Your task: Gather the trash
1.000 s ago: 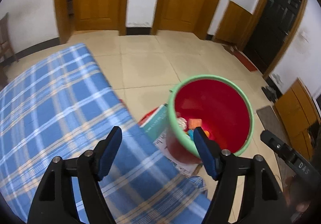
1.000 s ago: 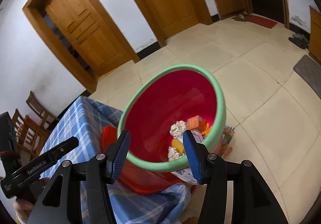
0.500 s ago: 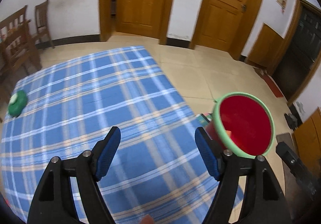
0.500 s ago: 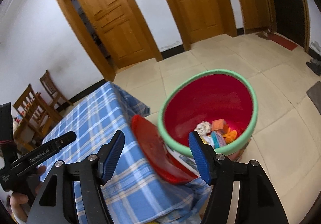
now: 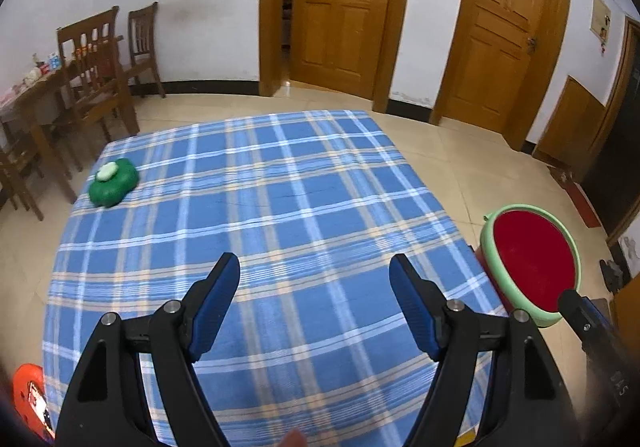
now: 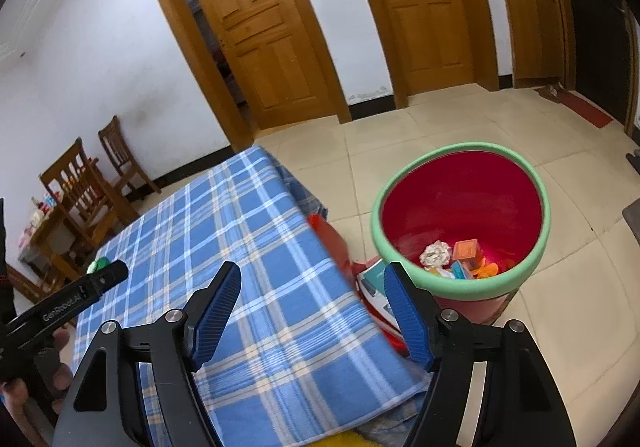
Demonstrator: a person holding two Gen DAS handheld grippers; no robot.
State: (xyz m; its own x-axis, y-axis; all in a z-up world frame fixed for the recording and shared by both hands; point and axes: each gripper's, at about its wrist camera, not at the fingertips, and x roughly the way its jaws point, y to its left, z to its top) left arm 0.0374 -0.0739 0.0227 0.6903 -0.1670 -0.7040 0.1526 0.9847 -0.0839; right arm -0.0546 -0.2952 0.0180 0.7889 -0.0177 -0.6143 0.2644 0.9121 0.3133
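Bins (image 6: 460, 287): one
Tables (image 5: 280, 207): one covered
Green lumps (image 5: 113, 183): one
Doors (image 5: 340, 7): two
Chairs (image 5: 142, 43): two

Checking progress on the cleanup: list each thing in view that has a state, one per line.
left gripper: open, nothing between its fingers
right gripper: jaws opening, nothing between them
red bin: upright on the floor, trash in its bottom
green object: lying on the checked cloth, far corner
left door: ajar
right door: shut

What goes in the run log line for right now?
left gripper: open, empty | right gripper: opening, empty | bin: holds trash | green thing: on table
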